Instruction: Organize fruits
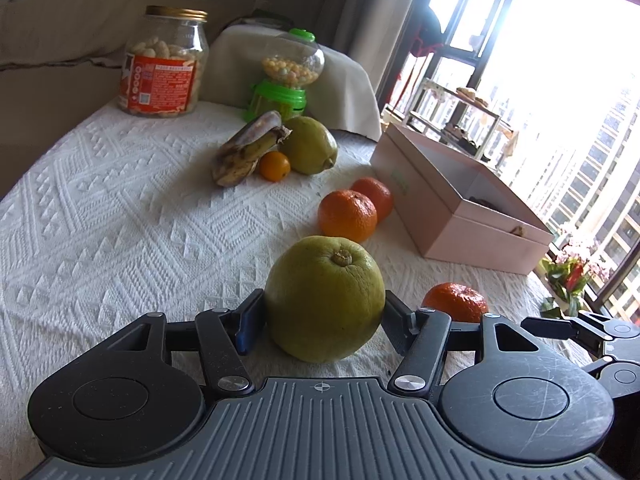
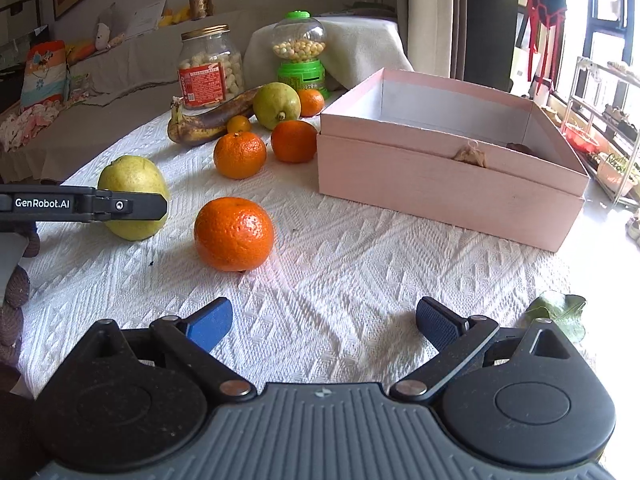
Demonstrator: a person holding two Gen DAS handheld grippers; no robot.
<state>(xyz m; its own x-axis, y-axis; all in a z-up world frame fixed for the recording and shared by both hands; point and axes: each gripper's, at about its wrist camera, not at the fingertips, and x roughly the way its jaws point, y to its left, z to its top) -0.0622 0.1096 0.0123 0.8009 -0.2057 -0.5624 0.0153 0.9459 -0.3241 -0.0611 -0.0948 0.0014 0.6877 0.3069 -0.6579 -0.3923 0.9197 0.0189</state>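
Right wrist | left hand-held gripper (image 2: 132, 205) reads "GenRobot.AI", pinching pomelo (image 2: 132, 184) | right hand-held gripper (image 2: 324, 324) spread

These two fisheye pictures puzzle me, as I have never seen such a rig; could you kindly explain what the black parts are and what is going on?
The black parts are two handheld grippers, one in each of a person's hands, each with a camera looking along its fingers.

The left wrist view shows the left gripper with its fingers on either side of a large green citrus fruit resting on the white tablecloth; they look closed on it.

The right wrist view shows the right gripper open and empty, facing an orange.

Also on the table: more oranges, a browned banana, a second green fruit, a snack jar, a candy dispenser and an open pink box.
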